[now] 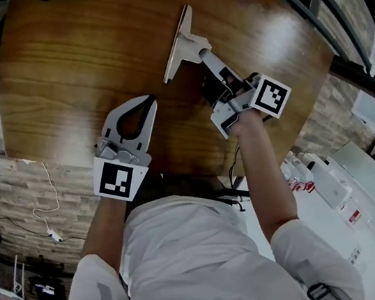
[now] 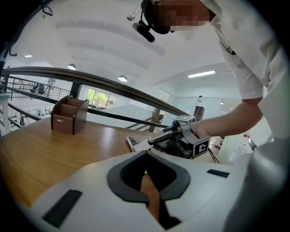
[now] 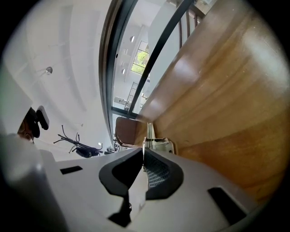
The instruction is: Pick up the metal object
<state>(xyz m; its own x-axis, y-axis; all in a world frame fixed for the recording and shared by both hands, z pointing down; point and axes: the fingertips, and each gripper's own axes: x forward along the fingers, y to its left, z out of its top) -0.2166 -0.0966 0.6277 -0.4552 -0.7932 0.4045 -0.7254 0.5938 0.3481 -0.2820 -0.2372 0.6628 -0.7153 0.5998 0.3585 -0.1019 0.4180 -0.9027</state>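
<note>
- Nearest the person, the left gripper (image 1: 149, 103) hovers low over the wooden table (image 1: 48, 69). Its fingers are pressed together at the tips, with nothing between them. It takes no part in the job.
- A little further out and to its right, the right gripper (image 1: 210, 61) reaches forward and slightly down. In the right gripper view its fingers (image 3: 156, 170) are pinched tight on a thin metal stem, with no gap showing.
- That stem belongs to the metal object (image 1: 181, 41), a T-shaped piece with a long flat blade across its far end. It sits near the middle of the table, just ahead of the right gripper.
- In the left gripper view the blade end (image 2: 132, 143) looks to be down on the wood, or barely clear of it. I cannot tell which.
- Progress, as I judge it: reach done and grip made; the lift off the table is what remains.
- Farther back, a small wooden box (image 2: 68, 117) stands near the table's far edge, well apart from the work. A dark railing (image 2: 113, 86) runs behind it.
</note>
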